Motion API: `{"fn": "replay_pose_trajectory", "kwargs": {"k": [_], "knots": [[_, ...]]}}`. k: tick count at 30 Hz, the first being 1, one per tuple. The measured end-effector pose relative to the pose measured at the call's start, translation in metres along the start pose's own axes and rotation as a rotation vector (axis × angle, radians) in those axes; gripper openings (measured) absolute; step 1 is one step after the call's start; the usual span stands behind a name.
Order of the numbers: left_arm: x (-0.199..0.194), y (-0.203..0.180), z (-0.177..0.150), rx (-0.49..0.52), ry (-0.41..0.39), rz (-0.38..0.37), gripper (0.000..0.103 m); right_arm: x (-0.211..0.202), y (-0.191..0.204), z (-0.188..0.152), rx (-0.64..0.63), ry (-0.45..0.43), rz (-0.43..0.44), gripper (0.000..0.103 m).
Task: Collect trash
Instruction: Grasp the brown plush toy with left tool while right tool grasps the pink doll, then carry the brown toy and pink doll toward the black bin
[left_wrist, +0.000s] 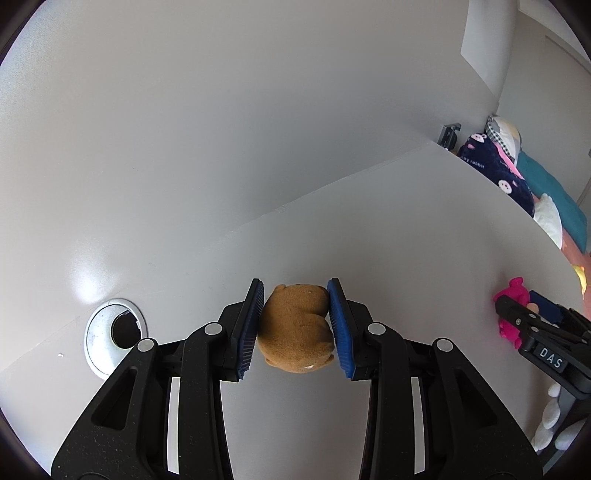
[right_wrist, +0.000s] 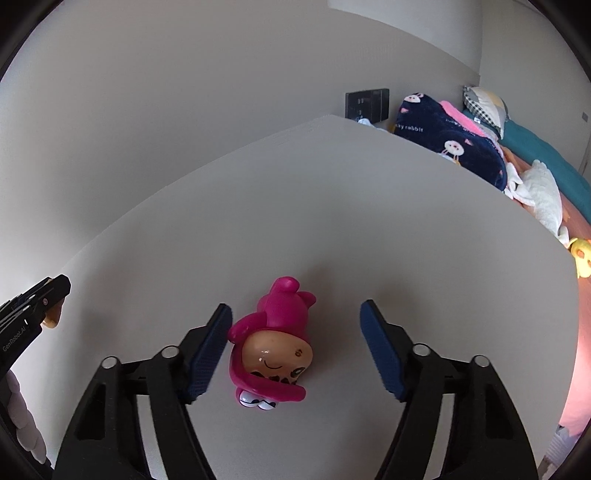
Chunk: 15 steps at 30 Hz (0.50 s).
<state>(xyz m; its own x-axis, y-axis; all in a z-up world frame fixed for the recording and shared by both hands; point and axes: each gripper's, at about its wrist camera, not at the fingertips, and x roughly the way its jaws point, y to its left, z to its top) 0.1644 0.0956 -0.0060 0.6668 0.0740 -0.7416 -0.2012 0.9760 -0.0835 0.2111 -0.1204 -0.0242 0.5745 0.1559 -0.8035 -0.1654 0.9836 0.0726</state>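
This is a bedroom in a home. A white desk (right_wrist: 369, 221) stands against a plain wall, with a round cable hole (left_wrist: 115, 332) in its top. Right beside the desk is a bed (right_wrist: 546, 147) with a teal sheet. A dark blue blanket (right_wrist: 450, 144) with little rabbits lies on it, near a checked pillow (right_wrist: 484, 103). A wall socket (right_wrist: 366, 104) sits behind the desk.

Soft daylight is filling both views evenly. A glare patch is shining on the desk (left_wrist: 86, 282) near the grommet (left_wrist: 112, 334). Fisheye bending is curving the desk edges, dark vignetting is rimming the corners, and the pink toy (right_wrist: 271, 341) is casting a faint shadow.
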Motion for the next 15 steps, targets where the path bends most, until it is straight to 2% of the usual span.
{"fn": "replay_pose_trajectory", "kwargs": {"k": [3, 15], "knots": [[0.0, -0.001, 0.0, 0.001, -0.001, -0.004, 0.035, 0.0, 0.001, -0.002, -0.012, -0.012, -0.035, 0.041], [-0.005, 0.0, -0.005, 0.026, 0.01, -0.025, 0.035, -0.018, -0.027, -0.005, 0.037, -0.029, -0.051, 0.041]]}}
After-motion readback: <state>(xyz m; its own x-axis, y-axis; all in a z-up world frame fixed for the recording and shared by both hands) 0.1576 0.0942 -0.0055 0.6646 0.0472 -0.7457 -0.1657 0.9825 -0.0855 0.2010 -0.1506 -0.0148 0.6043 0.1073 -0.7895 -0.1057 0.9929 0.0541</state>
